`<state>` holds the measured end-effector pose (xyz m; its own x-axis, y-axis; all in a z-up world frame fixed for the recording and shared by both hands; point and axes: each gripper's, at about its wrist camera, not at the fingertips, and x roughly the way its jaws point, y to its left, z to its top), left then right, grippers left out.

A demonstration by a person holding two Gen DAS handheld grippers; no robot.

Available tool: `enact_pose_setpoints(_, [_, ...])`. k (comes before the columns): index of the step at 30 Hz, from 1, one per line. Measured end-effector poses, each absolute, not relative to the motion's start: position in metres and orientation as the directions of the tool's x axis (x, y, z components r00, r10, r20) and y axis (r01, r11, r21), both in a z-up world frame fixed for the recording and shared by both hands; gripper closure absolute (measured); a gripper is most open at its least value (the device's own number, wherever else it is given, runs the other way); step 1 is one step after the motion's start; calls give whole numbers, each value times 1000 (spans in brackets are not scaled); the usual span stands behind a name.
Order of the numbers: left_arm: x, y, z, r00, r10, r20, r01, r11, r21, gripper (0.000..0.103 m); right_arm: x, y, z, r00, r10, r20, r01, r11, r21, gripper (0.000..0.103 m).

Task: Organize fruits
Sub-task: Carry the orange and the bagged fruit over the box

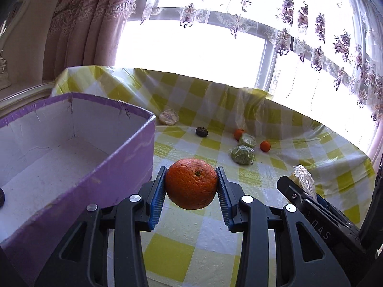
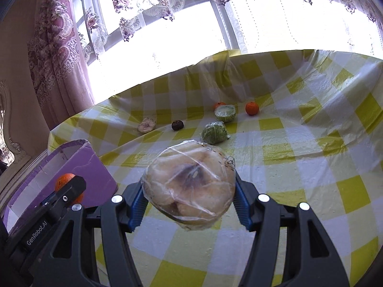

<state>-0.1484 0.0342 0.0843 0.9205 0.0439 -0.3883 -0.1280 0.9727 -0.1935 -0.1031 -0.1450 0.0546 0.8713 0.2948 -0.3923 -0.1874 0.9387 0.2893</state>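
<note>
Purple box [image 1: 79, 157], open-topped and white inside, stands just left of the left gripper [image 1: 191, 186]; its floor is bare except for a dark fruit [image 1: 2, 197] at the near left edge. The left gripper is clamped on an orange [image 1: 191, 183], held above the checked table [image 1: 215, 227], stem dimple facing up toward the camera. To its right the right gripper shows, its side marked "DAS". Ahead lie two small oranges, two green wrapped fruits, another dark fruit and a pale one.

From the right wrist, the right gripper [image 2: 189, 186] is clamped on a film-wrapped pale fruit [image 2: 189, 184], long axis across the jaws. Left of it, the left gripper reads "GenRobot.AI".
</note>
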Motion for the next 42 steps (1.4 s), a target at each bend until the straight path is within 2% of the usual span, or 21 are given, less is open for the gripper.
enact_pose_setpoints(4, [-179, 42, 115, 951, 113, -286, -164, 973, -161, 64, -124, -132, 76, 903, 315, -292, -241, 934, 263, 41])
enact_pose_setpoints(9, [-213, 62, 143, 951, 233, -205, -264, 955, -134, 64, -147, -111, 101, 911, 362, -197, -310, 917, 251, 41])
enact_pose_setpoints(18, [-250, 127, 168, 907, 369, -202, -402, 902, -160, 64, -181, -49, 128, 865, 482, -138, -462, 873, 158, 41])
enact_pose_setpoints(22, [-254, 163, 181, 895, 377, -239, -421, 890, -174, 64, -189, -22, 138, 835, 533, -136, -519, 845, 126, 41])
enact_pose_setpoints(27, [-269, 207, 171, 837, 458, -300, -498, 864, -71, 64, -196, 12, 143, 801, 579, -152, -575, 815, 73, 41])
enact_pose_setpoints(31, [-279, 243, 155, 806, 458, -374, -531, 839, -117, 64, -195, 42, 142, 774, 604, -191, -606, 794, 56, 41])
enact_pose_setpoints(36, [-259, 257, 133, 782, 403, -475, -499, 862, -90, 64, -200, 83, 139, 738, 623, -260, -648, 761, -15, 41])
enact_pose_setpoints(42, [-231, 254, 106, 711, 377, -593, -464, 886, 5, 64, -182, 128, 122, 684, 575, -449, -677, 729, -99, 41])
